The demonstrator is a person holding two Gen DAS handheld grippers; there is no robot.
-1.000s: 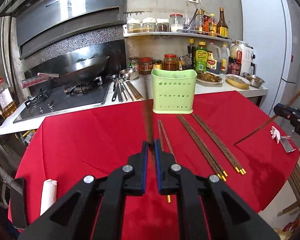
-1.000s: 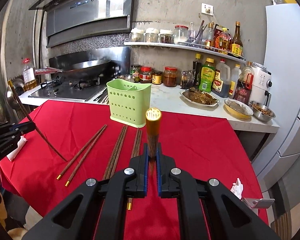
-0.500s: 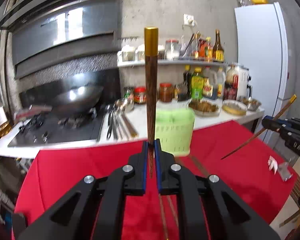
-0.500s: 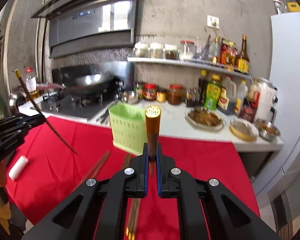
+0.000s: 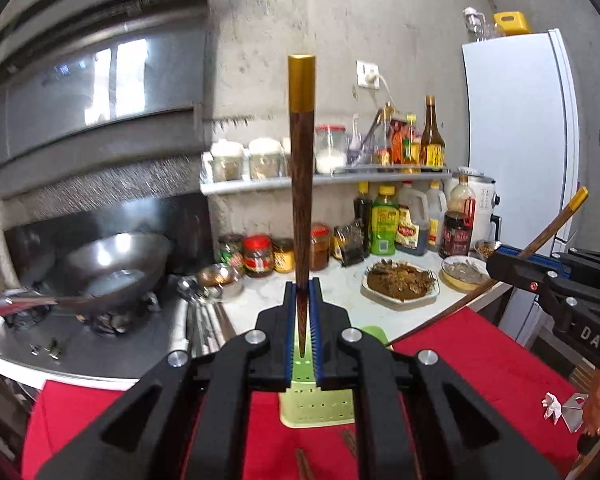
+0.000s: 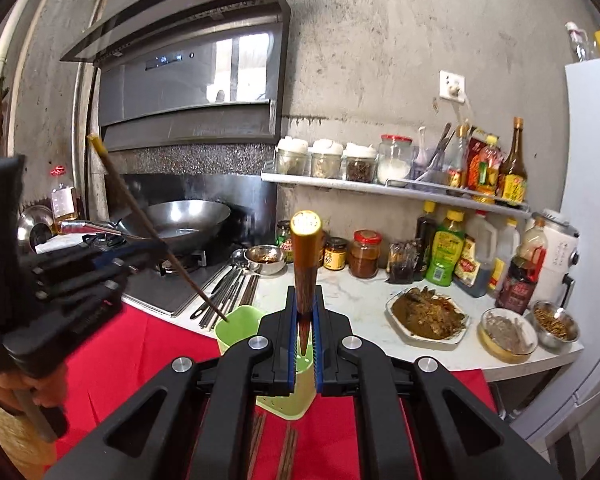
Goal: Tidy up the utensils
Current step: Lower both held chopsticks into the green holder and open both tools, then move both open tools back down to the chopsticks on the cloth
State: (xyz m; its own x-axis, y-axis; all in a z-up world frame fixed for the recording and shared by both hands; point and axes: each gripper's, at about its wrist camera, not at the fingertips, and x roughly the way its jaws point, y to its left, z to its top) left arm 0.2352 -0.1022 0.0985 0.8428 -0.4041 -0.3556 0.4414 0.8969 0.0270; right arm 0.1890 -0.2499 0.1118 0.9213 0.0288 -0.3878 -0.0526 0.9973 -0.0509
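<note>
Left tool point(image 5: 302, 312) is clamping a chopstick point(image 5: 302, 168) between its blue pads, jaws drawn in tight on the wood; the stick is standing nearly upright, gold cap at the top, thin tip pointing down just past the pads. Right tool point(image 6: 304, 316) is gripping a second chopstick point(image 6: 305, 264) the same way, cap up and leaning toward the camera, tip down between the pads. Key relation: the green holder point(image 5: 320, 408) is sitting directly below and just ahead of both tools, on the red desk point(image 5: 480, 364), its open mouth facing up, so each stick's long axis is already lining up roughly with the drop direction. In the right wrist view the left stick is slanting down with its tip right at the holder's left rim point(image 6: 236, 322), looking about to enter, though whether it is already inside I cannot tell. In the left wrist view the right stick is running diagonally, its tip hidden behind the left tool near the holder's top. Judging from this, the left side is nearer the opening on the left compartment, the right side is hanging over the middle. Next move probably needs a straight lowering, then release. More chopsticks point(image 6: 286, 456) are lying flat on the cloth in front of the holder, pointing toward it. Risk: the two sticks crossing at the mouth.
</note>
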